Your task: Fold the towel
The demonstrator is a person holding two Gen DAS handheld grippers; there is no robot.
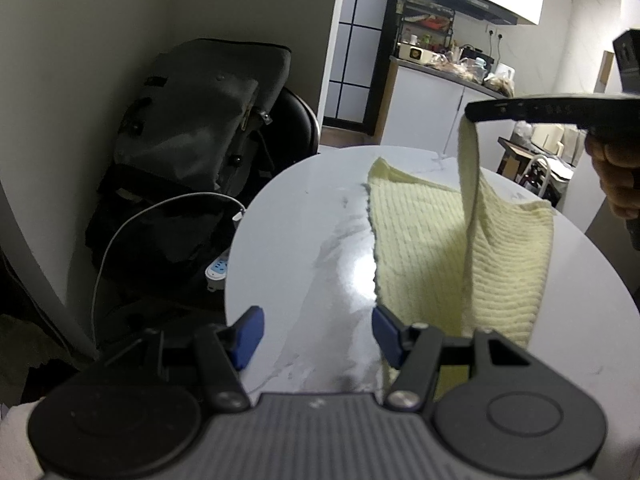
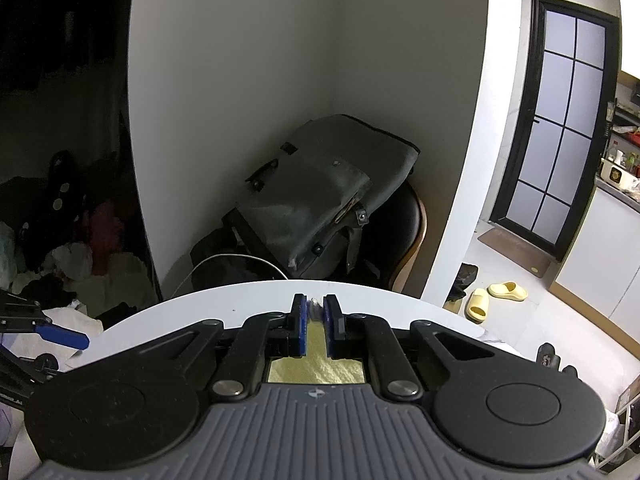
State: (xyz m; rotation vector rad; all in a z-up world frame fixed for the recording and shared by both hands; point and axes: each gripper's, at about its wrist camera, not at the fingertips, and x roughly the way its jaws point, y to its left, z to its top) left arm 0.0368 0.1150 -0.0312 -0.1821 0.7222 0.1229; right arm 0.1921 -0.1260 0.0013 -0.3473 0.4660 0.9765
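the towel (image 1: 432, 240) lies on the right half of the round worktop (image 1: 288, 240), one corner lifted above the rest and pinched in the right hand-held gripper (image 1: 474, 114), which reaches in from the right. the left hand-held gripper (image 1: 318, 334) hovers at the near edge of the worktop, jaws apart, its right finger just beside the towel's near left edge. behind the worktop on the left, a bag (image 1: 200, 120) rests on a chair (image 1: 296, 120) against the wall, with a counter (image 1: 440, 76) further back on the right.
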